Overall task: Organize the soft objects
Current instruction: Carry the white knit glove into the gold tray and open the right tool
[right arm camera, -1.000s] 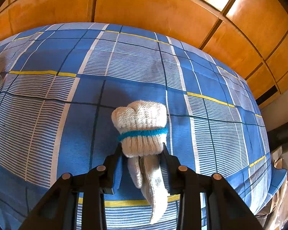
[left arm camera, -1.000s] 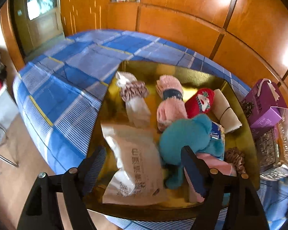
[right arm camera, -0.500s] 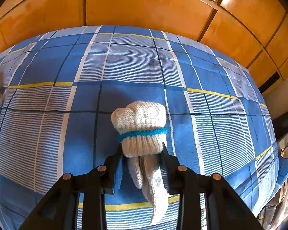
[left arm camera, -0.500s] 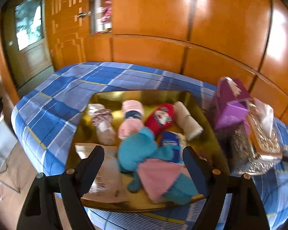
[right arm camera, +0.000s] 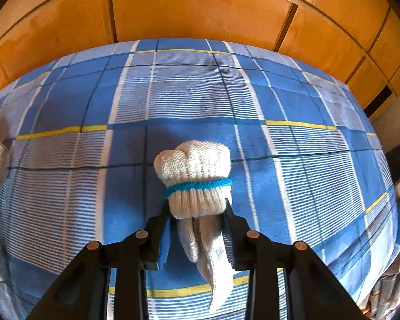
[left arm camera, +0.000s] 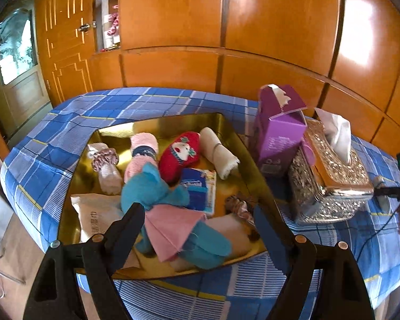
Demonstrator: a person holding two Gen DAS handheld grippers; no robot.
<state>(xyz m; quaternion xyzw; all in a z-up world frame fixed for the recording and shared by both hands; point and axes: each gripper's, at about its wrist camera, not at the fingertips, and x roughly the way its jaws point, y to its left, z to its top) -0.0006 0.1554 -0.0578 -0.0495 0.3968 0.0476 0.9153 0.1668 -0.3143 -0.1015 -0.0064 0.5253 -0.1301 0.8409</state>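
**Rolled glove clamped in the right claw above the checked bedspread**

In the right wrist view, a rolled cream knit glove point(right arm camera: 193, 178) bound by a turquoise band point(right arm camera: 200, 186) is held by the right gripper point(right arm camera: 197, 208). The jaws are closed narrowly on the ribbed part of the roll just below the band. The rounded top of the roll projects forward beyond the fingertips, while loose knit fingers hang down between the jaws toward the camera. The blue, white and yellow checked bedspread point(right arm camera: 306, 165) is seen behind the glove, with orange wood panelling point(right arm camera: 200, 5) beyond it.

In the left wrist view, the left gripper point(left arm camera: 197, 220) is held wide, with nothing between its fingers. Beyond and between the fingertips, a gold tray point(left arm camera: 242, 144) lies on the bedspread point(left arm camera: 66, 138). In the tray, a teal plush toy with a pink skirt point(left arm camera: 168, 213) lies nearest the claw, partly framed by the jaws. Farther back are seen a pink rolled towel point(left arm camera: 142, 152), a red slipper-shaped item point(left arm camera: 180, 153), a cream cloth roll point(left arm camera: 217, 153), a small roll with a patterned scrunchie point(left arm camera: 105, 165), a blue packet point(left arm camera: 200, 189) and a beige paper packet point(left arm camera: 96, 213). Just to the right of the tray stand a purple carton point(left arm camera: 277, 133) and a glittering tissue box point(left arm camera: 330, 181).
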